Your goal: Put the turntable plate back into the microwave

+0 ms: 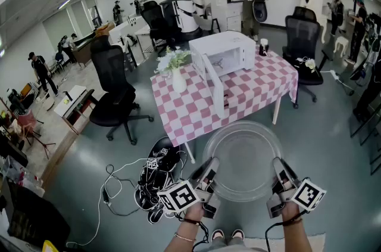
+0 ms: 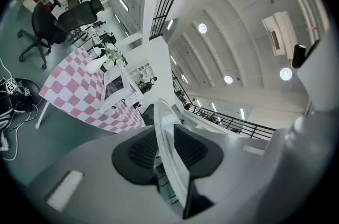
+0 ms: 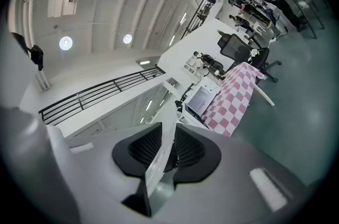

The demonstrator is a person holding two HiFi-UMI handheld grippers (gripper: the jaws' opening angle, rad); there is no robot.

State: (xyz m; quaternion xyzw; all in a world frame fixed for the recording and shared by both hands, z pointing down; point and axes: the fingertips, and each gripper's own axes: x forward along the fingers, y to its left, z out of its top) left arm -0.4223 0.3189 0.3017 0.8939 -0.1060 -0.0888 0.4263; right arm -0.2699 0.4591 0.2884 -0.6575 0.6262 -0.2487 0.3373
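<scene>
Turntable plate [image 1: 243, 160] is up in the air, level, left gripper [image 1: 205, 180] and right gripper [image 1: 281, 179] each pinching its rim on opposite sides. Microwave [image 1: 223, 54] waits, door open, on the checkered surface [image 1: 196, 108] well ahead; carrying and sliding it inside remain.

Can't read any words, brands or numbers anywhere here. The left tool [image 1: 209, 170] and right tool [image 1: 280, 168] only carry black-and-white square patterns, not letters.

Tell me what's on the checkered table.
A white microwave with its door open, a vase of flowers and a small dark item. The tabletop behind the microwave is hidden.
</scene>
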